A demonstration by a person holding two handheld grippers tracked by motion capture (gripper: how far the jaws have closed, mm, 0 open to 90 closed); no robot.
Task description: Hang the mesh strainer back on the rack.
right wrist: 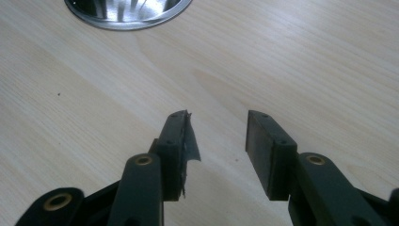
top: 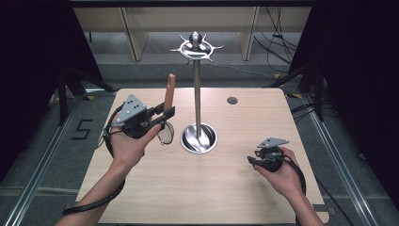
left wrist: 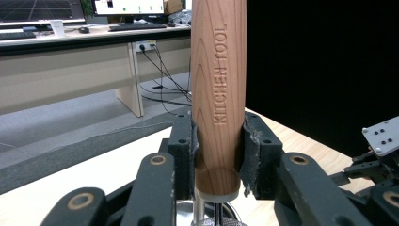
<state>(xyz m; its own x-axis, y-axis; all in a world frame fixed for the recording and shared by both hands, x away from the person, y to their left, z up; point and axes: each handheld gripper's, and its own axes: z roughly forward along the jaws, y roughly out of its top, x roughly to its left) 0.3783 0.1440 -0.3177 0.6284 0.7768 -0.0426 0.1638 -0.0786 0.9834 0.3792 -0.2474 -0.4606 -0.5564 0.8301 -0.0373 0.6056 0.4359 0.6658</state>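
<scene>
A kitchen tool with a wooden handle stands upright in my left gripper, over the table's left half. In the left gripper view the jaws are shut on the handle, which is stamped "KITCHEN TOOL", low near its metal collar. A round wire head hangs below the jaws. Just to the right stands a steel hanging rack with a round base, a thin pole and a ring of hooks on top. My right gripper rests low at the table's right, open, with nothing between its pads.
The light wooden table has a small dark round hole near its far edge. The rack's base rim lies just ahead of the right gripper. Dark curtains flank the table, and cables run on the floor behind.
</scene>
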